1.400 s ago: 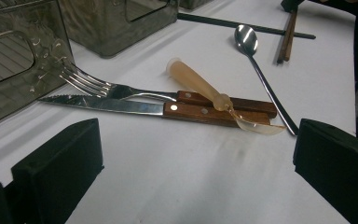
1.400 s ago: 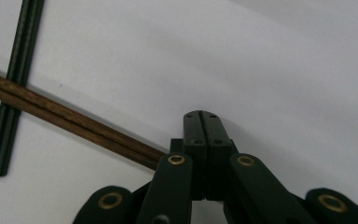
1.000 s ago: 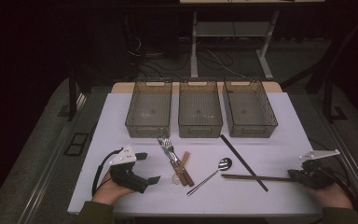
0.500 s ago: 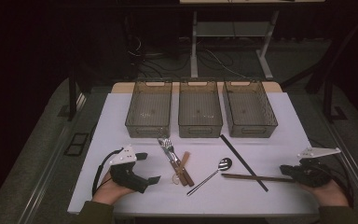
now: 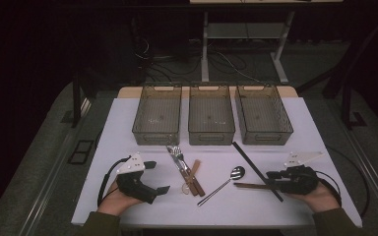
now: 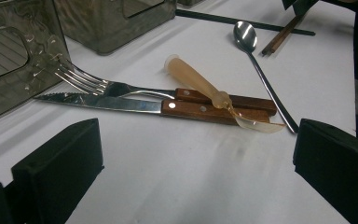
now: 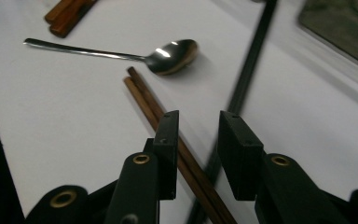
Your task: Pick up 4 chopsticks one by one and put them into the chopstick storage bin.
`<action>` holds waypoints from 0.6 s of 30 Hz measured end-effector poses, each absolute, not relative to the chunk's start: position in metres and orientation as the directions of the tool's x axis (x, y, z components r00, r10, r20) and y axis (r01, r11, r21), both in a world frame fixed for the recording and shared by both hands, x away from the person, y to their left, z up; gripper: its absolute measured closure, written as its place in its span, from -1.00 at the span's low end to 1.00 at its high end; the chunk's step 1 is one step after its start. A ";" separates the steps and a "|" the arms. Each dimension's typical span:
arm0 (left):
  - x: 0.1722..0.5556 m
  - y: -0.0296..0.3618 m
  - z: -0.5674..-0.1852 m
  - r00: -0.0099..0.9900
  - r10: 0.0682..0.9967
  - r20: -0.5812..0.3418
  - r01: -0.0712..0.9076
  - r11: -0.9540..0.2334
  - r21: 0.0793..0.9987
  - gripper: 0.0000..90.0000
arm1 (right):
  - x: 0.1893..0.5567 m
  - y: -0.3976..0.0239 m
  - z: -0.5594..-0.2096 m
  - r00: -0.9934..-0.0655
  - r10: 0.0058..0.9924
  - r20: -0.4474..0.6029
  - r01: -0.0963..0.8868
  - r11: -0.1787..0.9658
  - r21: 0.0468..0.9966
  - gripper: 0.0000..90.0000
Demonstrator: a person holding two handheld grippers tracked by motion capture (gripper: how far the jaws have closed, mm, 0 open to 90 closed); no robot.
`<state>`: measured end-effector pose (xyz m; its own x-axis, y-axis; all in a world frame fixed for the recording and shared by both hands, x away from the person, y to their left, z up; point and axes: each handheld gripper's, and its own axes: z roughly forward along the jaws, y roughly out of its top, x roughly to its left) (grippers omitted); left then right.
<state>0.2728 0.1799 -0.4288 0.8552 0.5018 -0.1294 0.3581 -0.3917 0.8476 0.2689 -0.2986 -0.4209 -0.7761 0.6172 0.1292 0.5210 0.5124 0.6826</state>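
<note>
The right claw (image 7: 196, 154) hovers low over the white surface (image 5: 216, 206), its jaws having just been opening – they now stand a narrow gap apart, and a pair of brown wooden chopsticks (image 7: 158, 112) runs under that gap, lying on the surface with no pad pressing on it. Just ahead of the jaws, past the chopstick tips, lies a shiny metal spoon (image 7: 172, 51), and a long black stick (image 7: 251, 65) crosses close beside the right-hand jaw. The left claw (image 5: 157, 177) rests on the surface with its jaws spread wide and nothing between them; ahead of it lie a steel fork (image 6: 88, 81) and a serrated knife (image 6: 121, 102), both wooden-handled – a translucent amber plastic spoon (image 6: 205, 86) rests across their handles
</note>
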 end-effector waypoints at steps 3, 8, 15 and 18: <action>0.273 0.180 -0.429 0.857 0.499 -0.126 0.355 -0.396 0.847 -0.99 | 0.270 -0.288 -0.423 -0.799 0.588 0.127 0.501 0.534 0.680 0.48; 0.272 0.179 -0.429 0.853 0.504 -0.134 0.361 -0.385 0.850 -0.99 | 0.276 -0.264 -0.429 -0.841 0.531 0.101 0.456 0.598 0.659 0.43; 0.273 0.179 -0.429 0.855 0.502 -0.134 0.360 -0.387 0.849 -0.99 | 0.281 -0.258 -0.434 -0.854 0.510 0.103 0.448 0.621 0.643 0.39; 0.272 0.179 -0.429 0.855 0.502 -0.134 0.361 -0.388 0.848 -0.99 | 0.282 -0.256 -0.436 -0.865 0.491 0.106 0.436 0.631 0.642 0.39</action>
